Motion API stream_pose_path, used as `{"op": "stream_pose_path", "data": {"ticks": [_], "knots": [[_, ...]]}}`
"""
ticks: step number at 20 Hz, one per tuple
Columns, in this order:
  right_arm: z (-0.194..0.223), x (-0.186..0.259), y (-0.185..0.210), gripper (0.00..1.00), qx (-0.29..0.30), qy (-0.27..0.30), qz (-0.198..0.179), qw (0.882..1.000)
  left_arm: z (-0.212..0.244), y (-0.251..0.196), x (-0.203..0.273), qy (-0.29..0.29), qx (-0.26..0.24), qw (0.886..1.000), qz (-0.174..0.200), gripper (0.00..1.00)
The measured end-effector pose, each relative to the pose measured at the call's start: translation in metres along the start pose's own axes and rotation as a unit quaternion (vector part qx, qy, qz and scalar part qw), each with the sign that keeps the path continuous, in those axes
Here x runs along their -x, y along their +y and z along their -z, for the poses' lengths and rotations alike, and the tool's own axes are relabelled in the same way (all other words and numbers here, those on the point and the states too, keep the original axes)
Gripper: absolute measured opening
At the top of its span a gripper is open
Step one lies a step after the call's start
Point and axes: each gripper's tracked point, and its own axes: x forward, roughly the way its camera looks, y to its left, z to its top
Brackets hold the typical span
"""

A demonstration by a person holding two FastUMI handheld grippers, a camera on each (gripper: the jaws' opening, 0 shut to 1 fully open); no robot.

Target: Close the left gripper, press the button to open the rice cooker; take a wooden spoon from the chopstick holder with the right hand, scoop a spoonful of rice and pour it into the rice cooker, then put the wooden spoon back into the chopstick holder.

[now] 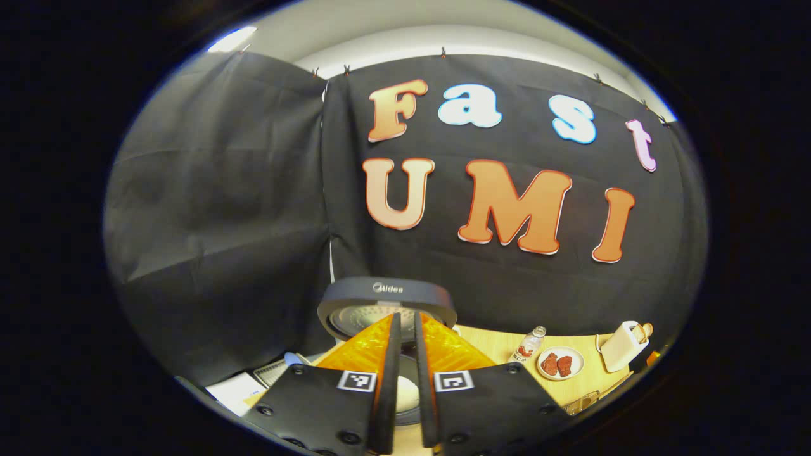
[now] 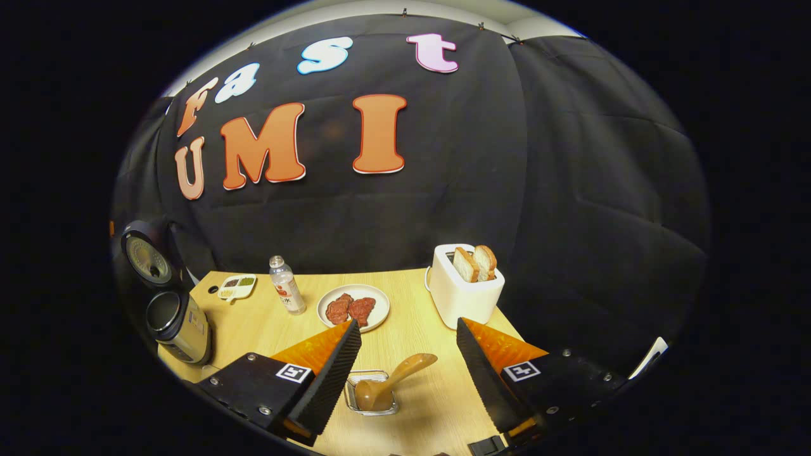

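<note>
The rice cooker [image 1: 437,294] stands with its lid [image 1: 386,296] swung up, right behind my left gripper [image 1: 407,316]. That gripper is shut with nothing in it, and a strip of the pot's inside shows through the narrow slit between its fingers. In the right gripper view the same cooker [image 2: 176,323] sits at the table's left edge, lid [image 2: 144,254] raised. My right gripper [image 2: 407,326] is open above the table. Just below and ahead of it a wooden spoon [image 2: 399,375] leans in a wire chopstick holder [image 2: 374,398], handle pointing up right, untouched.
On the wooden table [image 2: 418,345] stand a white toaster [image 2: 466,291] holding two bread slices, a plate of red meat [image 2: 353,307], a small clear bottle [image 2: 286,286] and a little divided dish [image 2: 236,286]. Papers [image 1: 237,389] lie left of the cooker.
</note>
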Motion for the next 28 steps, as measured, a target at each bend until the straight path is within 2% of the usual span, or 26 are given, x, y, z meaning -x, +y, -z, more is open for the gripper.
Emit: {"op": "stream_pose_path", "data": {"ticks": [2, 5, 10, 13, 16, 20, 22, 25, 26, 28], "knots": [[0.016, -0.009, -0.004, 0.95, 0.0, 0.019, -0.008, 1.0, -0.007, -0.013, 0.016, -0.019, -0.003, 1.0, 0.009, 0.43], [0.04, -0.027, -0.009, 0.95, -0.002, 0.041, -0.017, 0.999, -0.018, -0.022, 0.039, -0.045, -0.007, 0.999, 0.0, 0.79], [0.075, -0.065, -0.006, 0.95, -0.033, 0.07, -0.044, 0.996, -0.018, -0.035, 0.071, -0.068, -0.009, 0.997, -0.02, 0.8], [0.094, -0.085, 0.007, 0.95, -0.089, 0.094, -0.077, 0.989, -0.018, -0.039, 0.085, -0.07, -0.011, 0.997, -0.036, 0.8], [0.11, -0.105, 0.017, 0.94, -0.118, 0.113, -0.093, 0.982, -0.012, -0.04, 0.095, -0.059, -0.015, 0.997, -0.052, 0.8], [0.118, -0.109, 0.036, 0.78, -0.143, 0.125, -0.125, 0.974, -0.006, -0.047, 0.1, -0.048, -0.028, 0.997, -0.061, 0.8], [0.12, -0.109, 0.043, 0.65, -0.149, 0.13, -0.131, 0.971, -0.004, -0.05, 0.099, -0.045, -0.033, 0.997, -0.06, 0.8], [0.126, -0.11, 0.038, 0.29, -0.153, 0.132, -0.118, 0.972, -0.003, -0.056, 0.097, -0.044, -0.035, 0.997, -0.055, 0.8], [0.123, -0.107, 0.039, 0.24, -0.159, 0.131, -0.121, 0.971, -0.002, -0.057, 0.095, -0.044, -0.037, 0.997, -0.053, 0.8], [0.123, -0.101, 0.039, 0.22, -0.159, 0.121, -0.122, 0.972, 0.001, -0.058, 0.091, -0.043, -0.039, 0.997, -0.045, 0.8]]}}
